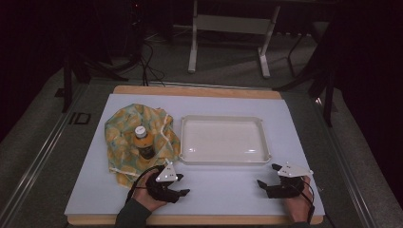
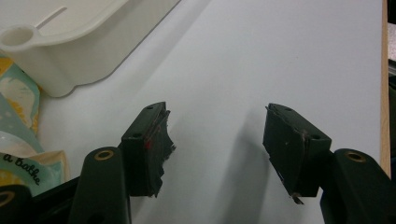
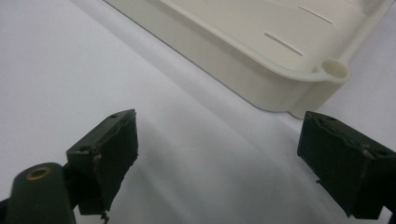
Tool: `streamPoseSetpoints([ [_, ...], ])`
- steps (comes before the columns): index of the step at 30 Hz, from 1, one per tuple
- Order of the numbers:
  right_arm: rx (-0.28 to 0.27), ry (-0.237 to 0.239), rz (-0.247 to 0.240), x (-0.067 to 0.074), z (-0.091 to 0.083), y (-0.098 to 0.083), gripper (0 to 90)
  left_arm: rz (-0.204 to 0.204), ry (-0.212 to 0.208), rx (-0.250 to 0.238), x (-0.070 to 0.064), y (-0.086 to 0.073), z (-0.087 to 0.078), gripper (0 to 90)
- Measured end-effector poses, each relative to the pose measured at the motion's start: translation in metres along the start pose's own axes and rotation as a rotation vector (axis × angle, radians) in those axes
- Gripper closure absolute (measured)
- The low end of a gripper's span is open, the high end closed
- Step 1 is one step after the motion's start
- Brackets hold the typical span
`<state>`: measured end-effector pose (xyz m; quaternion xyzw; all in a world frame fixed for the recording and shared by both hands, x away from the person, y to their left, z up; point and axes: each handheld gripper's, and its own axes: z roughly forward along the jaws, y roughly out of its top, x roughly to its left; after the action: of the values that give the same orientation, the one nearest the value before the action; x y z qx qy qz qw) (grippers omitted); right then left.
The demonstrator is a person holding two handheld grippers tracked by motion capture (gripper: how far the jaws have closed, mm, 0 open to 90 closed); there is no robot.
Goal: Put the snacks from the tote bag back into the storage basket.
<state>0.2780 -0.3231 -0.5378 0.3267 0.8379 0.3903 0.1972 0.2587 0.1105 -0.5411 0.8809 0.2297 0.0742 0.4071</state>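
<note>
White tray (image 1: 222, 140) lies empty at the middle of the table (image 1: 237, 190). Beside it, toward the left edge, a bottle (image 1: 143, 141) stands upright on a patterned cloth (image 1: 121, 137). The left gripper (image 1: 177, 186) and right gripper (image 1: 267, 176) wait near the front edge, jaws spread and holding nothing, probably ready to begin.

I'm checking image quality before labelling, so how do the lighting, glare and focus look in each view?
High view: dim, surroundings nearly black, soft glare streaks inside the white tray. Left gripper view: bright, the left gripper throws soft shadows on the mat, nearest parts slightly blurred. Right gripper view: evenly lit, the right gripper sharp, tray rim softer.
</note>
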Motion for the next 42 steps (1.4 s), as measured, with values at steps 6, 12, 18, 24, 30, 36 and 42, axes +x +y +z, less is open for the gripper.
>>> streamPoseSetpoints([
  [6,-0.01,0.0,0.003,0.0,-0.001,0.0,12.1,0.005,0.001,0.0,0.0,0.001,-0.001,40.4],
  [12,-0.025,-0.002,0.004,0.0,-0.002,-0.001,12.1,-0.008,-0.015,-0.001,0.001,0.0,-0.002,42.2],
  [18,-0.031,0.011,0.005,-0.001,-0.003,-0.001,12.2,0.019,-0.017,0.024,0.001,0.003,-0.003,42.3],
  [24,-0.033,0.015,0.001,-0.001,-0.003,-0.002,12.3,0.035,-0.001,0.044,0.001,0.006,-0.004,42.3],
  [30,-0.032,0.015,0.002,-0.001,-0.003,-0.002,12.3,0.053,0.0,0.052,-0.001,0.01,-0.006,42.6],
  [36,-0.033,0.015,0.003,-0.001,-0.003,-0.001,13.2,0.063,0.011,0.074,0.0,0.013,-0.008,42.7],
  [42,-0.042,0.014,0.004,-0.001,-0.004,-0.002,13.3,0.072,0.012,0.086,-0.001,0.016,-0.009,42.8],
])
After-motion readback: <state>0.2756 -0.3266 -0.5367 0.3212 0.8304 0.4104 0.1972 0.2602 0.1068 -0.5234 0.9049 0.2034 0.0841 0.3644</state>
